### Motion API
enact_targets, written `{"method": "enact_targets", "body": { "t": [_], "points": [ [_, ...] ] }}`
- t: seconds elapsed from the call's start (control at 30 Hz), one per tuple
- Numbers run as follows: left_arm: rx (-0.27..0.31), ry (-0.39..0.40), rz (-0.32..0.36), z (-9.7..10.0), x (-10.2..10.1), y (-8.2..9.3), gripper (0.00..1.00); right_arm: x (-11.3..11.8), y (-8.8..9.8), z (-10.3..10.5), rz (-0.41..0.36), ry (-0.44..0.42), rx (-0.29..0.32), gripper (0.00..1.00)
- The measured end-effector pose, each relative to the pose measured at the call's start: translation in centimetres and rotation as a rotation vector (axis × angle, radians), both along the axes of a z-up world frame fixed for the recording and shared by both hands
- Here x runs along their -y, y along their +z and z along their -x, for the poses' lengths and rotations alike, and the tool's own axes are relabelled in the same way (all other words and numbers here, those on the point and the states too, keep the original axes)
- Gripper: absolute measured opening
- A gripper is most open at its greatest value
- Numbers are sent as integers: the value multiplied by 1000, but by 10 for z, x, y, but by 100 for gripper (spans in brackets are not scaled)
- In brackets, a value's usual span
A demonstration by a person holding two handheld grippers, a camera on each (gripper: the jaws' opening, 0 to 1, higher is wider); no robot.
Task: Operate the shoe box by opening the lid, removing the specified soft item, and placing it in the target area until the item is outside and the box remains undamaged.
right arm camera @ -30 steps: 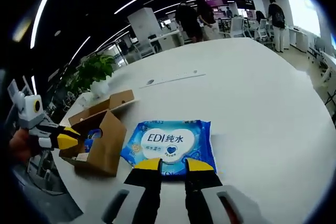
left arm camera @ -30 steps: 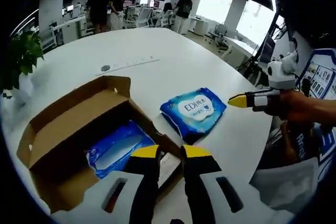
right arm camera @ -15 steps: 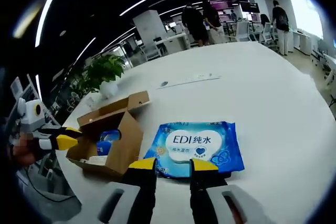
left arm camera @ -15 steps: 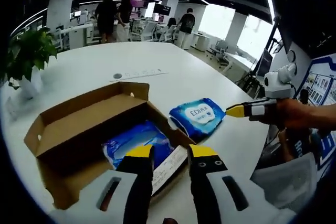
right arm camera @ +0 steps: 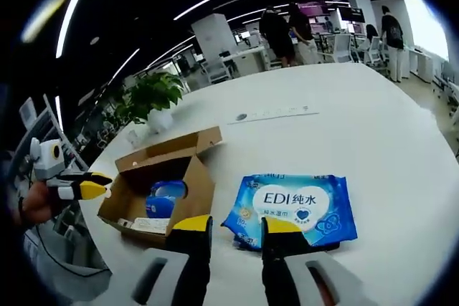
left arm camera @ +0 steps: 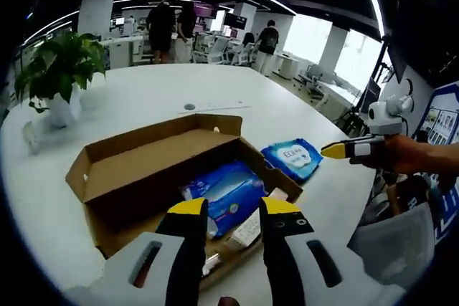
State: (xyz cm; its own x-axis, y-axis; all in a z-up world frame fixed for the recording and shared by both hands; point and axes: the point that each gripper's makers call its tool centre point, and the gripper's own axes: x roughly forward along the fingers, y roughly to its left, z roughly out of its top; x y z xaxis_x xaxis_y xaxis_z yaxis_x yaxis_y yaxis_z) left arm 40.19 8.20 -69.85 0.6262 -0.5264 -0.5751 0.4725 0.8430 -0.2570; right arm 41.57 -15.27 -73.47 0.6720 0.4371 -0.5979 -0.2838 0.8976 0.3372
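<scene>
An open brown cardboard shoe box lies on the white table, its lid flap folded back. Inside it lie a blue soft pack and a white card. My left gripper hovers open over the box's near edge with nothing between its jaws. A blue wipes pack lies flat on the table to the right of the box. In the right gripper view the same wipes pack lies just beyond my right gripper, which is open and empty. The box stands to its left.
A potted plant stands at the table's left, and a thin grey strip lies behind the box. A hand holds the right gripper past the table's right edge. People and desks stand far behind.
Both views have shifted: the box now sits more central in the left gripper view, and the wipes pack lies further right in the right gripper view. Both grippers' jaws stand slightly wider. The pack has not moved.
</scene>
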Motion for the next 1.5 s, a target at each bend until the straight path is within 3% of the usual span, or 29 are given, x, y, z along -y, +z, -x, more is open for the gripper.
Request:
{"method": "enact_targets", "body": {
  "t": [0.23, 0.83, 1.5],
  "points": [
    [22, 56, 22, -2, -28, 5, 31, -26, 7, -6, 4, 53, 11, 27],
    [7, 185, 69, 1, -97, -1, 36, -75, 16, -17, -1, 153, 17, 30],
    [-2, 214, 56, 15, -127, -9, 39, -119, 14, -13, 20, 290, -1, 36]
  ]
}}
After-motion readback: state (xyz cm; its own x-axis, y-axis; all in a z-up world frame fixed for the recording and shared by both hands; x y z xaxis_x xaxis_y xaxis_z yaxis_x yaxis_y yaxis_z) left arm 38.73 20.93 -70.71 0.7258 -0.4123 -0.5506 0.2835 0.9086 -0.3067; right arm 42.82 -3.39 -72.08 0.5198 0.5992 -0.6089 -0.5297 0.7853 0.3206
